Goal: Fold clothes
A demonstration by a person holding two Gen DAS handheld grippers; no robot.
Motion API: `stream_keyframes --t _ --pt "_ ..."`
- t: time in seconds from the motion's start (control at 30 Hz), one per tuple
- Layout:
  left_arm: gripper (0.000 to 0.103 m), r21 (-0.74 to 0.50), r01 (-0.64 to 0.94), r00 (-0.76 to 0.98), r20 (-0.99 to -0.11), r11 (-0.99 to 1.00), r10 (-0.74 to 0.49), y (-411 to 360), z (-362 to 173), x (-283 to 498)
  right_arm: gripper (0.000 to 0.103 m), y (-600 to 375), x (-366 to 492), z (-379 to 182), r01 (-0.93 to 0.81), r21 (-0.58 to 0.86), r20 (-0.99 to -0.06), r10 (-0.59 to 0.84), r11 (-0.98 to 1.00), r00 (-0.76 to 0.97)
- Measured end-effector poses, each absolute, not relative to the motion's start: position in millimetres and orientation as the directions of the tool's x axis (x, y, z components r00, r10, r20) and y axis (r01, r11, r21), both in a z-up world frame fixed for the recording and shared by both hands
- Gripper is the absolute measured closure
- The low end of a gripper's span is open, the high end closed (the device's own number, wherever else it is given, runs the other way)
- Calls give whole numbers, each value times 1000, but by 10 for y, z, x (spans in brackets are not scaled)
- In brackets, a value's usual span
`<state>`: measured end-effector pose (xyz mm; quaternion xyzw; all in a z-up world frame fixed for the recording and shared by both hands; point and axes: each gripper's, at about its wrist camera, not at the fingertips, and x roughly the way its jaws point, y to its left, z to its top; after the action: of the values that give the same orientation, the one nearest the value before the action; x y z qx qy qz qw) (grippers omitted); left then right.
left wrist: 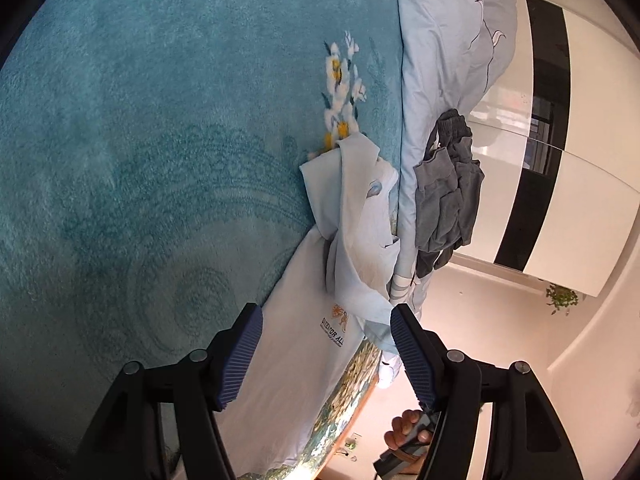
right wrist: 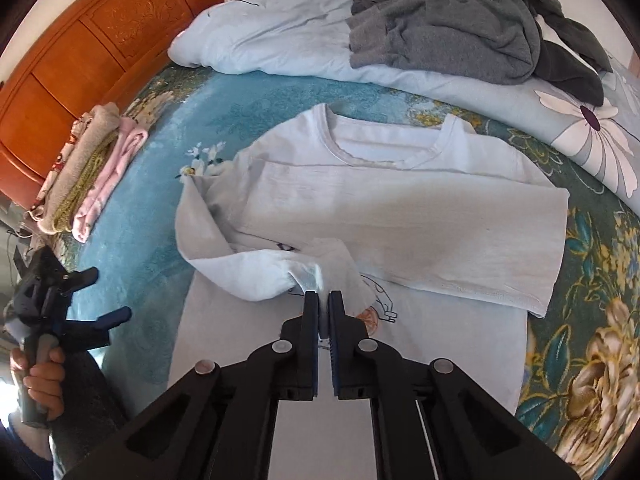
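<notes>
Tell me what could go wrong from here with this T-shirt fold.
The right gripper is pinched on a bunched sleeve of the pale blue T-shirt; pulling may drag the whole shirt askew. The left gripper hangs open off the shirt, so nothing anchors it. The other sleeve already lies folded and could flip back.

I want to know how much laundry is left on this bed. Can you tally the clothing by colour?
White T-shirt: 1
Grey garments, crumpled heap: 1 heap, pieces cannot be told apart
Folded stack by the headboard: pink 1, beige 1, olive knit 1
Total: 5 groups
</notes>
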<state>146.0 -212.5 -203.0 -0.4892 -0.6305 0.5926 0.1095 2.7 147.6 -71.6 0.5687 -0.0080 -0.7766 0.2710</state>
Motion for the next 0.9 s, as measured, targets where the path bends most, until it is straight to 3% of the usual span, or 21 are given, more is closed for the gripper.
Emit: stream_keyframes --t 0.07,0.13,0.23,0.27,0.37,0.43,0.63,0.77,0.9 --pt "33 -858 483 -502 -435 -175 748 -2130 -2025 1455 99 1508 19 -516 371 482 -817 -560 -794 -135" --pt "33 -861 481 -508 -426 -163 749 -2141 -2030 1459 99 1554 10 -323 300 707 -664 -747 -641 -33" --pt "33 -862 486 -512 -417 -148 751 -2150 -2048 1460 99 1635 -34 -46 279 805 -537 -843 -524 -35" --pt "33 -862 486 -512 -416 -147 752 -2150 -2051 1458 99 1672 -79 -27 282 786 -559 -827 -551 -57" --pt "32 -860 488 -505 -420 -152 754 -2141 -2052 1456 99 1794 -302 -319 232 562 -787 -600 -794 -146" --pt "32 -857 491 -502 -424 -155 754 -2139 -2051 1462 99 1947 -457 -669 103 493 -852 -503 -864 -144" --pt "32 -865 474 -522 -426 -164 739 -2165 -2008 1471 96 2282 -460 -1103 -70 417 -898 -399 -906 -183" --pt "32 -867 449 -521 -451 -217 725 -2125 -1940 1427 71 2467 -361 -1219 -97 437 -891 -414 -894 -187" --pt "32 -860 420 -507 -487 -289 711 -2059 -1859 1404 69 2510 -271 -1503 -163 502 -864 -483 -849 -142"
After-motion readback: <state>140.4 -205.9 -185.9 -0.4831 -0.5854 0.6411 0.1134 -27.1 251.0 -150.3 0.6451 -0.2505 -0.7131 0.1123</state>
